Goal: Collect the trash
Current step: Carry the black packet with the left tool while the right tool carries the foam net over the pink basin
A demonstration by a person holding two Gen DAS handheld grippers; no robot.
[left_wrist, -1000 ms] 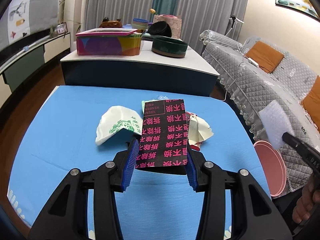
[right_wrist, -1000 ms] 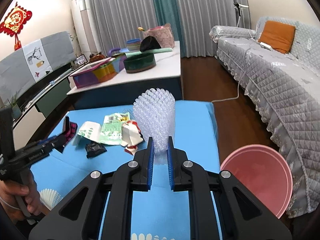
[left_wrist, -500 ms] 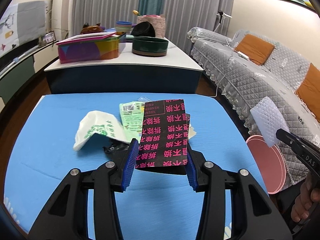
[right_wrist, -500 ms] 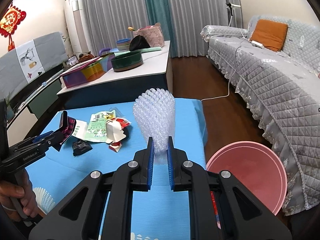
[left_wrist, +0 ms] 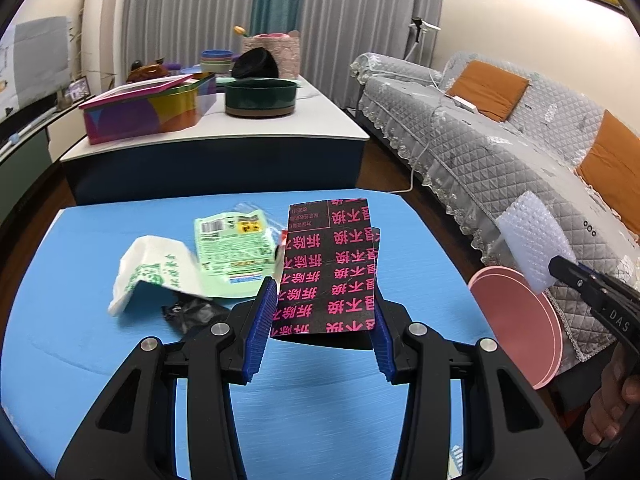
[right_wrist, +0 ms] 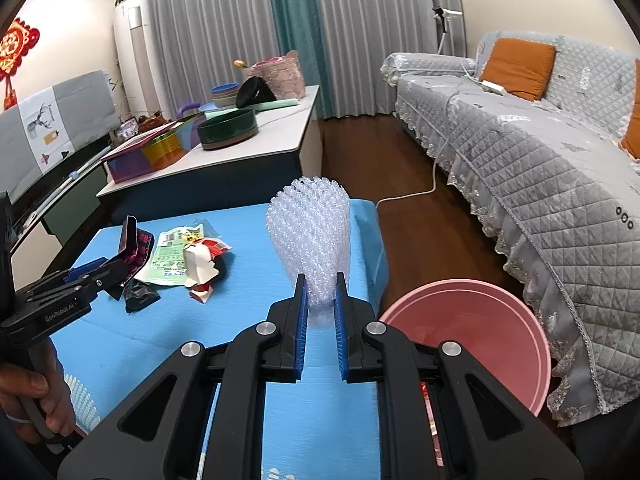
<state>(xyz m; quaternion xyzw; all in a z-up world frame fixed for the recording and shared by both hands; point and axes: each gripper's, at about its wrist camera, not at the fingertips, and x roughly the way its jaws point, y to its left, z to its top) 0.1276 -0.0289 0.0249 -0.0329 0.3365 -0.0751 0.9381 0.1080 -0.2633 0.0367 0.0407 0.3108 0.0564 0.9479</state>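
My left gripper (left_wrist: 322,304) is shut on a black box with pink characters (left_wrist: 329,268), held above the blue table (left_wrist: 100,344). The same box (right_wrist: 134,248) shows edge-on in the right wrist view, in the left gripper (right_wrist: 106,274). My right gripper (right_wrist: 321,292) is shut on a clear bubble-wrap piece (right_wrist: 308,236), also seen as bubble wrap (left_wrist: 530,240) at the right of the left wrist view. On the table lie a green packet (left_wrist: 232,248), a white paper bag (left_wrist: 154,268), a black crumpled wrapper (left_wrist: 192,314) and a red-and-cream wrapper (right_wrist: 202,264).
A pink basin (right_wrist: 476,340) stands on the floor by the table's right edge, beside a quilted grey sofa (right_wrist: 540,184). Behind the table is a white-topped counter (left_wrist: 224,140) with a colourful tin (left_wrist: 148,110) and a dark bowl (left_wrist: 260,96). A hand (right_wrist: 24,396) grips the left handle.
Both grippers have swung to the right with their loads. The pink basin now looms larger in the right wrist view, and the table trash has slid left in the left wrist view.
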